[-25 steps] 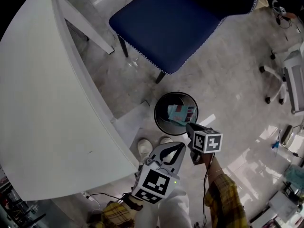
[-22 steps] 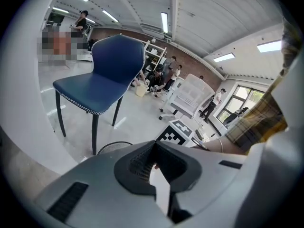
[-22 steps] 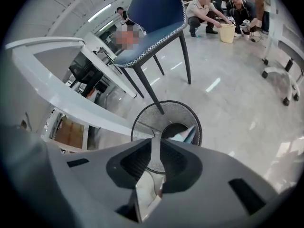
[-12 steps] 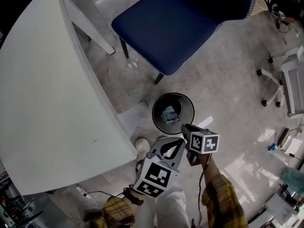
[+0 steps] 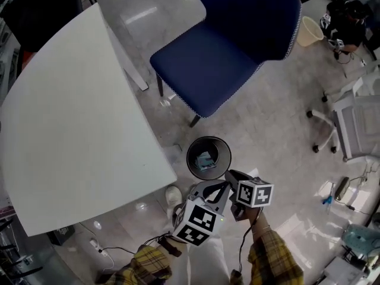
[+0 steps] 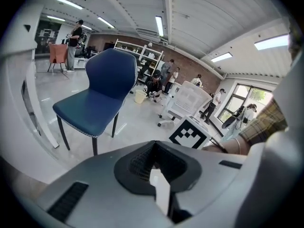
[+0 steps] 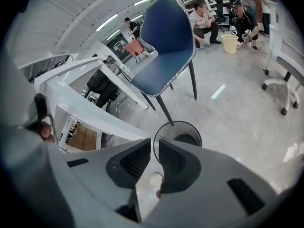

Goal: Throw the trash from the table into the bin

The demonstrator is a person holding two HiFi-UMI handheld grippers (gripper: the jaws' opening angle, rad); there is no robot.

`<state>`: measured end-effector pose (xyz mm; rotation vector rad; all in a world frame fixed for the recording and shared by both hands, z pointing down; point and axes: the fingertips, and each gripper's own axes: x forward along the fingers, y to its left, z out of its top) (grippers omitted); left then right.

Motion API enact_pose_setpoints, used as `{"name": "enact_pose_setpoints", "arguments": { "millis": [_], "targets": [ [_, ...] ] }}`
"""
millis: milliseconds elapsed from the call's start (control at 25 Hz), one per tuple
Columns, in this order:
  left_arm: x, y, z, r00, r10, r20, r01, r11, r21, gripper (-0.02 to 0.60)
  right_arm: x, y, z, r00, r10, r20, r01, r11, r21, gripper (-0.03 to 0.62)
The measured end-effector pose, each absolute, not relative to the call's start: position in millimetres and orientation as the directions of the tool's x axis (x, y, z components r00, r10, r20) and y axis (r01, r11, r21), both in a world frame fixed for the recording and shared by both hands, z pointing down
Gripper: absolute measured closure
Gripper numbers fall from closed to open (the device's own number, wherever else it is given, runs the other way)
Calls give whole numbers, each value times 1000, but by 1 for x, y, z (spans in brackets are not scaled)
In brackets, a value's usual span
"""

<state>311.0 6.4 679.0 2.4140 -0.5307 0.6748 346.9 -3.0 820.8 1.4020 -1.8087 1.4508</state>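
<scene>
The black bin (image 5: 208, 157) stands on the floor between the white table (image 5: 71, 141) and the blue chair (image 5: 219, 58). A pale blue packet of trash (image 5: 206, 160) lies inside it. My right gripper (image 5: 230, 173) hangs just beyond the bin's near rim. Its jaws stand a little apart with nothing between them. In the right gripper view the gripper (image 7: 154, 148) points down at the bin (image 7: 187, 137). My left gripper (image 5: 225, 185) is beside it, shut and empty. In the left gripper view the gripper (image 6: 153, 144) faces the chair (image 6: 95, 99).
The table's edge (image 7: 85, 103) runs close to the bin on the left. A white office chair (image 5: 350, 123) stands at the right and a beige bucket (image 5: 307, 30) at the back. My shoe (image 5: 173, 195) is near the bin. People sit and stand far off.
The packet near the right gripper's tips has dropped deep into the bin. The right jaws have parted. Both grippers have risen away from the bin.
</scene>
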Motion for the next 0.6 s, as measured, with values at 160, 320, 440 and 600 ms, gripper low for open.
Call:
{"name": "enact_pose_setpoints", "arguments": {
  "millis": [160,320,440,600],
  "targets": [
    [311,2,634,800,-234,553,-509,-753,418,575,352,-11,755,-372,-491,788,-902,-9,-432,554],
    [307,-3,585,795,-255,550,-517,-759,395,575,354,-21,682,-363,-566,740,-907,31,-421,554],
    [305,-5,547,793,-273,545,-522,-766,375,575,352,-26,627,-374,-620,690,-899,58,-435,554],
    [296,-7,489,791,-303,531,-527,-777,343,575,343,-25,555,-409,-667,623,-886,127,-446,554]
  ]
}}
